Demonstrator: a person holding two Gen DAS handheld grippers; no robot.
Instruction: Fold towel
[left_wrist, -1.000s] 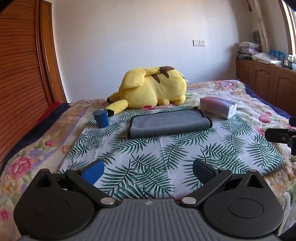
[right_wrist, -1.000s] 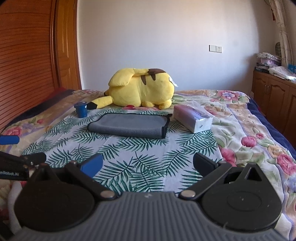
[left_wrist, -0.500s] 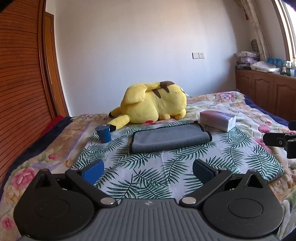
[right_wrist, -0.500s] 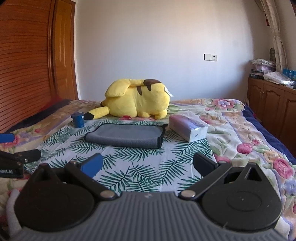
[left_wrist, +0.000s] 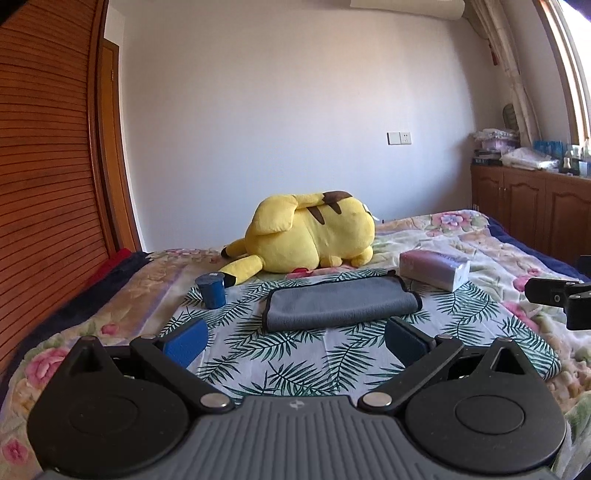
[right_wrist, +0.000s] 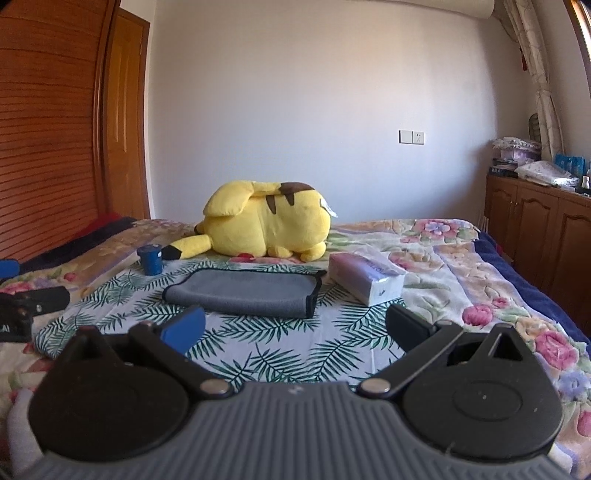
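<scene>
A grey towel with dark edging (left_wrist: 338, 302) lies folded flat on the palm-leaf cloth (left_wrist: 295, 362) on the bed; it also shows in the right wrist view (right_wrist: 243, 291). My left gripper (left_wrist: 295, 341) is open and empty, well short of the towel and above the cloth. My right gripper (right_wrist: 293, 330) is open and empty, also short of the towel. The right gripper shows at the right edge of the left wrist view (left_wrist: 557, 295); the left gripper shows at the left edge of the right wrist view (right_wrist: 22, 306).
A yellow plush toy (left_wrist: 306, 236) lies behind the towel. A dark blue cup (left_wrist: 211, 291) stands left of the towel, a tissue pack (left_wrist: 434, 267) right of it. Wooden wardrobe (left_wrist: 48, 184) on the left, cabinets (left_wrist: 535, 214) on the right.
Both grippers have drawn back and tilted upward, so the towel and bed sit lower in view and more wall shows. The towel has not moved. Both stay open.
</scene>
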